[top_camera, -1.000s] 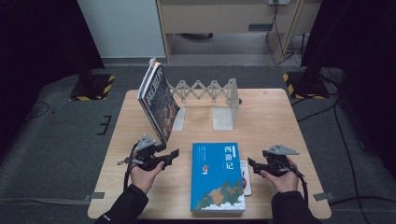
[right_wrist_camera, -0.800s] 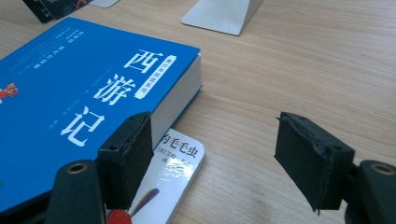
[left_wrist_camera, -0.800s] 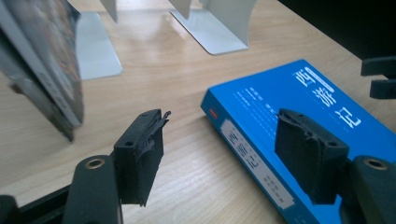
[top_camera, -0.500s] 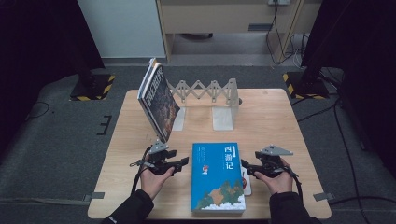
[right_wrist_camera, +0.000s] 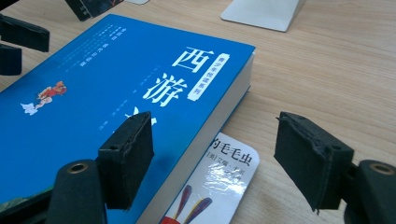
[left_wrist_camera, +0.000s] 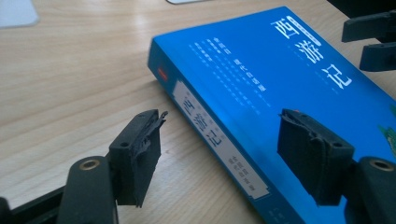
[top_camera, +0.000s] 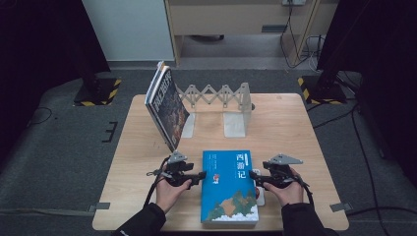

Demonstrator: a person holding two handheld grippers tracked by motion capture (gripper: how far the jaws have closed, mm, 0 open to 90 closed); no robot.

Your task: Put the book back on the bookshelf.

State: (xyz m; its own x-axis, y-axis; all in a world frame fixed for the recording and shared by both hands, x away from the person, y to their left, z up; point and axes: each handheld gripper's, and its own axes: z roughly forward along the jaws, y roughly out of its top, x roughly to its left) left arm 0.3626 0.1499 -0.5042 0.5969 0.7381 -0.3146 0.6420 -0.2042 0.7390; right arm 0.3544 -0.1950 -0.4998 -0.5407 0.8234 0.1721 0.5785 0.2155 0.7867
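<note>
Blue thick paperback book (top_camera: 230, 187) lies flat on the wooden table (top_camera: 295, 128) between the left gripper (top_camera: 200, 177) and right gripper (top_camera: 253, 176), both wide open, empty; a small white booklet (right_wrist_camera: 212, 186) lies under its edge; beyond, a dark book (top_camera: 167, 105) leans on a grey folding bookstand (top_camera: 221, 96)

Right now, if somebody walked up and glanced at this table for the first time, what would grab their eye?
The bright blue book lying flat near the table's front edge stands out first, with the left gripper and the right gripper at its two long sides, jaws open. Behind it, a dark-covered book leans tilted against the left end of a pale expandable bookstand. A small white card pokes out from under the blue book's right edge.
</note>
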